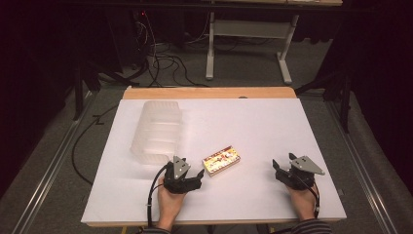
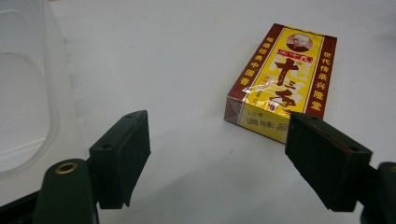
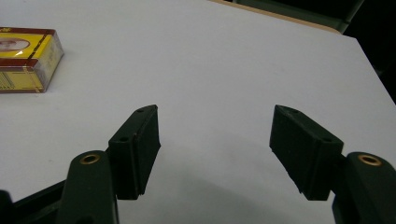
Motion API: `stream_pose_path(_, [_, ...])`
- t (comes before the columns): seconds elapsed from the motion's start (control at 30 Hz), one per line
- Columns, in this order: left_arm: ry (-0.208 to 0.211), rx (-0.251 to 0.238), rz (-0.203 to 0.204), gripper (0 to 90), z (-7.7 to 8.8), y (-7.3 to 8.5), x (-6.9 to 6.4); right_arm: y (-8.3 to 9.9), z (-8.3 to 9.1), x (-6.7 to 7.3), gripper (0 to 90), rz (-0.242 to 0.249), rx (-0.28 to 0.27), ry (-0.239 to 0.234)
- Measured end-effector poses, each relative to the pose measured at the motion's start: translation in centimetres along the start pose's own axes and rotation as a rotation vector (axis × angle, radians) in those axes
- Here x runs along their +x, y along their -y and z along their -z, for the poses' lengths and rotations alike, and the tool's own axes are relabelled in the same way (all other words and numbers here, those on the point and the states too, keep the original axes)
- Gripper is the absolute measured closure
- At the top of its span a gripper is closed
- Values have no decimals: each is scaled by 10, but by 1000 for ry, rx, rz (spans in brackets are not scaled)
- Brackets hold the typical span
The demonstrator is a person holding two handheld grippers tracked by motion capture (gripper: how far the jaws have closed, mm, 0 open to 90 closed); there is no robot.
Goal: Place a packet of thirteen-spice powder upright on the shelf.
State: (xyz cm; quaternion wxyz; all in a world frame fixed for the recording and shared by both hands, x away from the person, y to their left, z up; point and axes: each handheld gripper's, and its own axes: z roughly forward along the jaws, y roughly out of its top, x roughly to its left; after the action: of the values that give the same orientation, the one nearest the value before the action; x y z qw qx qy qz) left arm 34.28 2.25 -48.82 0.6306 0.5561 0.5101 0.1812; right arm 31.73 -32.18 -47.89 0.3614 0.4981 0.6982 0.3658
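Resting on the white table [image 1: 253,122], both tools gape wide and empty. Left tool [image 1: 193,176] sits just beside the yellow-and-maroon cardboard box [image 2: 280,81]; right tool [image 1: 281,171] well apart. A good grasp likely needs the jaws squared across the box's narrow sides.

Bright overhead-lit table [image 1: 272,122], dark surroundings, soft focus.

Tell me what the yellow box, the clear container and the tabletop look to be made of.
Yellow box: likely printed cardboard in glossy clear film; highlights and wrinkles show along its edges.
Clear container: translucent, frosted-looking plastic with moulded ribs; the table shows faintly through it.
Tabletop: matte white surface, perhaps a sheet or laminate, over what looks like wood, seen as a tan strip along the far edge.
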Motion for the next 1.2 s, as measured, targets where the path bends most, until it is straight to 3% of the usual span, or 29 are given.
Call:
stream_pose_path(0.37, [-7, 6, -5, 240, -1, 0, 1, 0, 0, -1, 337, 2, -7, -3])
stream_pose_path(0.57, [14, 21, 23, 248, 0, -2, 2, 0, 0, 0, 338, 0, -3, 1])
stream_pose_path(0.83, [3, 12, -2, 252, 0, -1, 0, 0, 0, 0, 337, 0, -2, 3])
stream_pose_path(0.93, [15, 18, 13, 248, 0, -2, 0, 0, 0, 0, 337, 3, -4, 6])
stream_pose_path(1.2, [32, 36, 3, 248, 0, -2, -5, 0, 0, 1, 336, 5, -6, 4])
